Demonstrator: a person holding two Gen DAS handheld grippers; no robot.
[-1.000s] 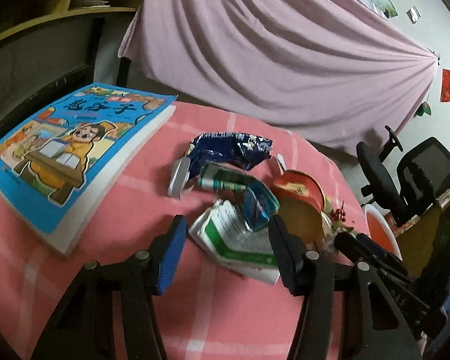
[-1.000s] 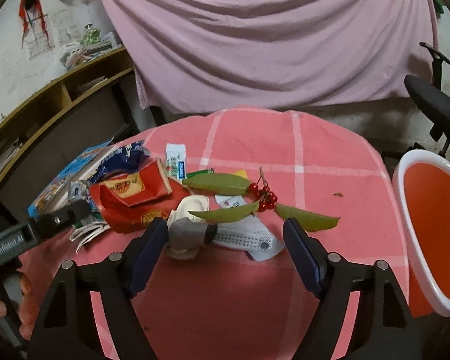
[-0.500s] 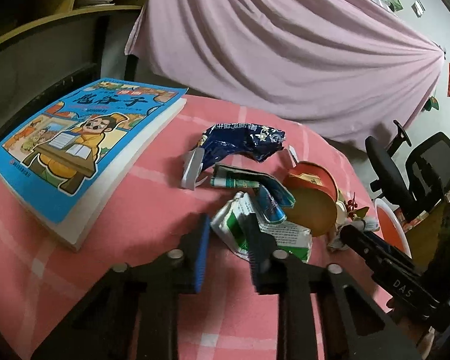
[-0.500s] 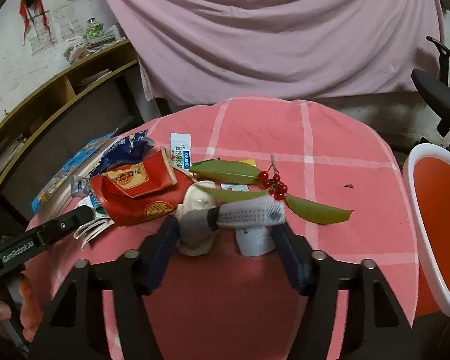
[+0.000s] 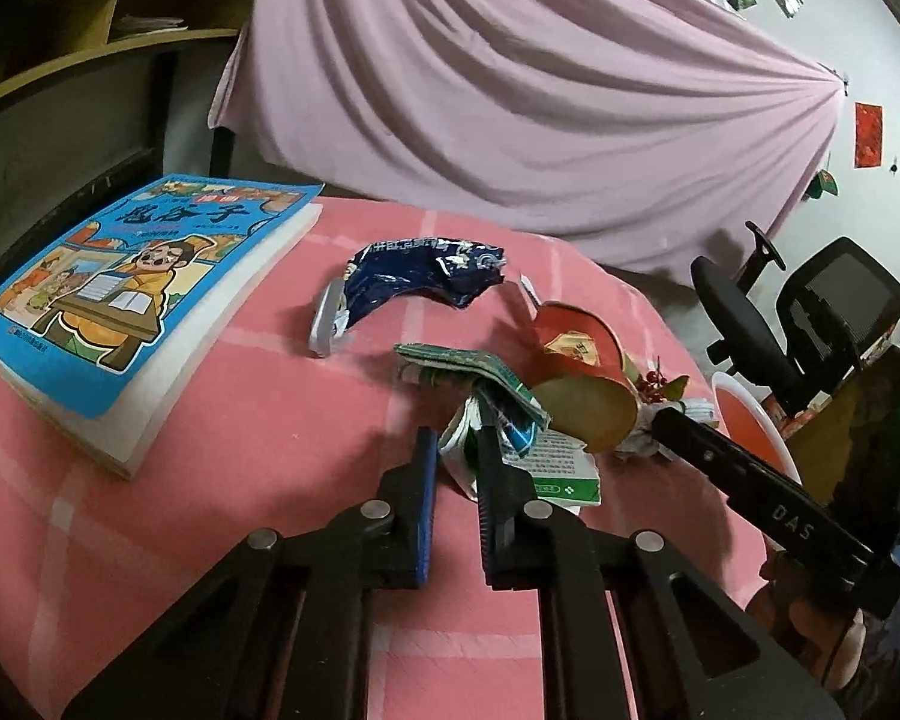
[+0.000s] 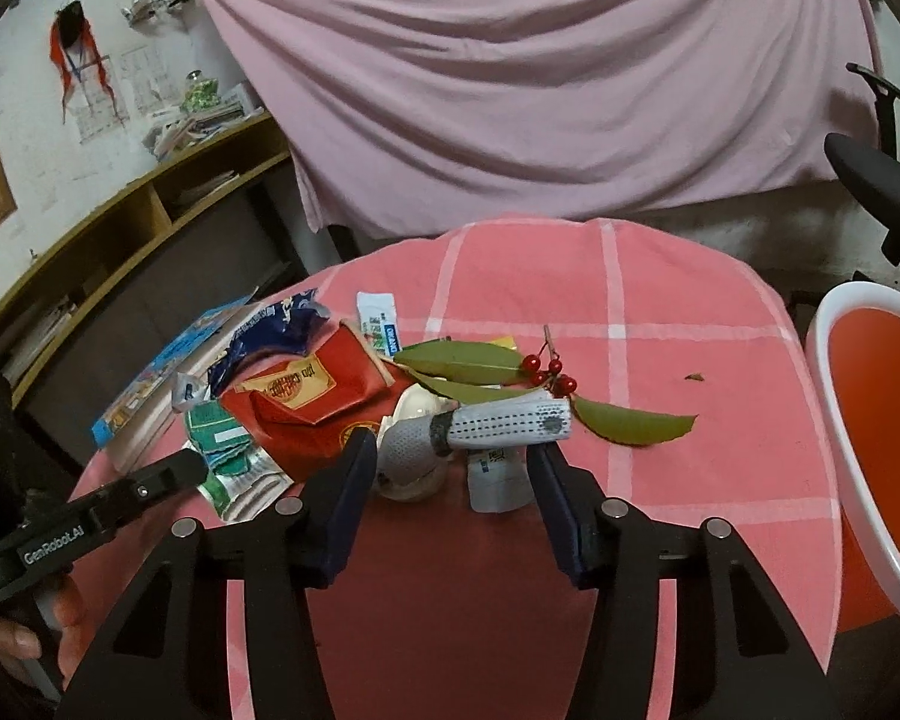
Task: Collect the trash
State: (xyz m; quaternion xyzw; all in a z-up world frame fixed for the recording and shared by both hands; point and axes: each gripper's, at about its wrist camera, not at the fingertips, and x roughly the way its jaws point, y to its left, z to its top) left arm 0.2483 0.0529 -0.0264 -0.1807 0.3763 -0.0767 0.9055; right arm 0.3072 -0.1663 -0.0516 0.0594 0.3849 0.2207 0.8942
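My left hand-held gripper (image 5: 457,468) had its jaws pinched together on the crumpled green-and-white wrapper (image 5: 546,468) at the near edge of the pile. My right hand-held gripper (image 6: 447,468) was closing around the grey rolled sock (image 6: 480,432), whose long axis ran across the jaws, pads not yet pressing. Beyond lay leaves and berries; the orange bin (image 6: 870,420) stood right, off the desk (image 6: 660,312) edge, path open.
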